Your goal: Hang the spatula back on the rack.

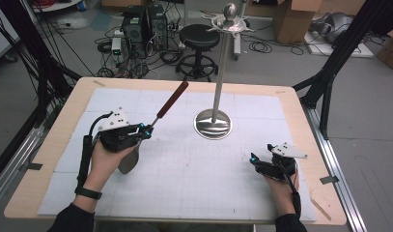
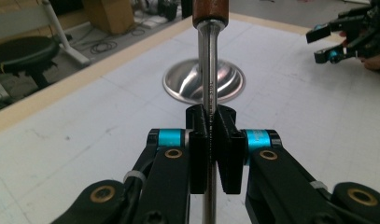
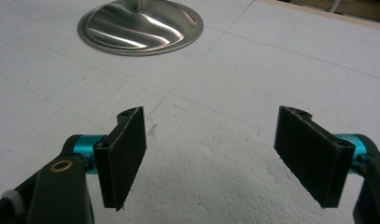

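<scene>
A kitchen utensil with a reddish-brown wooden handle (image 1: pixel 174 99) and a steel shank (image 2: pixel 208 70) slants up over the white mat. Its metal head (image 1: pixel 128 162) hangs low beside the person's left hand. My left gripper (image 1: pixel 147 130) (image 2: pixel 210 122) is shut on the steel shank just below the wooden handle. A steel hanging stand has a round base (image 1: pixel 213 124) (image 2: pixel 202 83) (image 3: pixel 140 25) and a tall pole (image 1: pixel 222 58) topped by hooks and a ball. My right gripper (image 1: pixel 254 159) (image 3: pixel 211 140) rests low over the mat at the right. It is open, with nothing between its pads.
A white gridded mat (image 1: pixel 194 169) covers the wooden table (image 1: pixel 300 121). The right gripper (image 2: pixel 325 44) is seen far off in the left gripper view. Behind the table stand a black stool (image 1: pixel 199 38), computer cases (image 1: pixel 143 24), cables and cardboard boxes. Black frame legs flank both sides.
</scene>
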